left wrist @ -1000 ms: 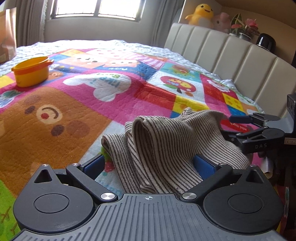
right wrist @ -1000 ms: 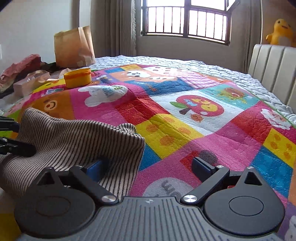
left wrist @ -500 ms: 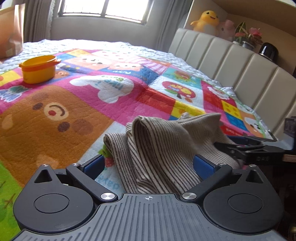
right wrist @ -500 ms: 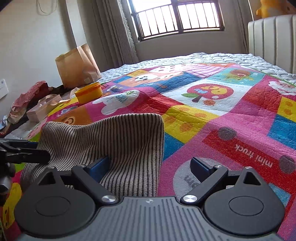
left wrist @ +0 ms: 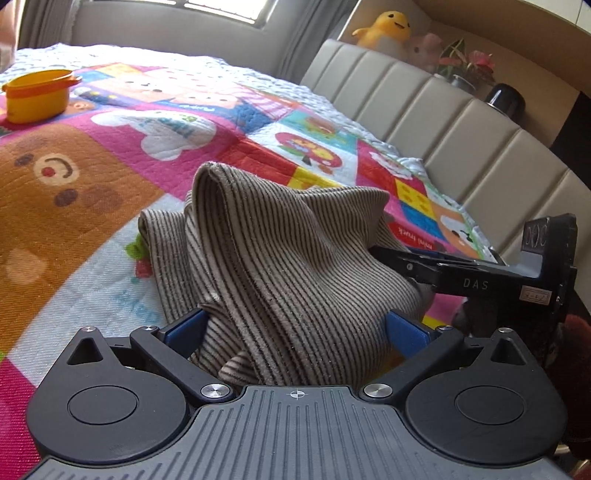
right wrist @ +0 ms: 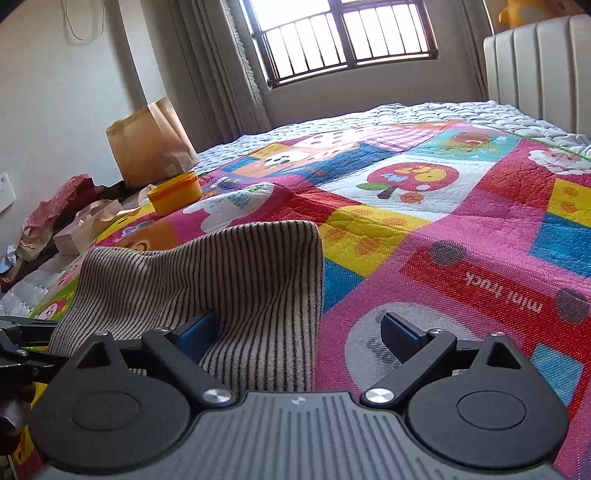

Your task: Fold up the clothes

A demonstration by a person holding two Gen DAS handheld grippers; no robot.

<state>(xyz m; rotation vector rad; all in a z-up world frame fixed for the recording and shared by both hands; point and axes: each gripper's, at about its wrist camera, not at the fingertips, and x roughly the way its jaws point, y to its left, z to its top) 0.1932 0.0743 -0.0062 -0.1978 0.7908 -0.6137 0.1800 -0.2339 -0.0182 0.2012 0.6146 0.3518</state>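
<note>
A beige garment with thin dark stripes (left wrist: 280,258) lies bunched on a colourful quilt (left wrist: 92,155). My left gripper (left wrist: 295,325) is open, its blue pads on either side of the cloth. My right gripper (right wrist: 299,328) is open too; the garment's right edge (right wrist: 258,280) lies between its fingers, against the left pad. The right gripper (left wrist: 480,280) shows in the left wrist view at the cloth's right side. The left gripper (right wrist: 22,350) shows at the left edge of the right wrist view.
A yellow and orange tub (left wrist: 37,96) stands on the quilt at the far left. A padded beige headboard (left wrist: 461,122) runs along the right, with plush toys (left wrist: 384,29) and a plant on its ledge. A brown paper bag (right wrist: 147,144) and bags lie beside the bed.
Both grippers have moved closer in on the garment and lifted it: the cloth stands higher and more peaked. The right gripper has come nearer to the left one.
</note>
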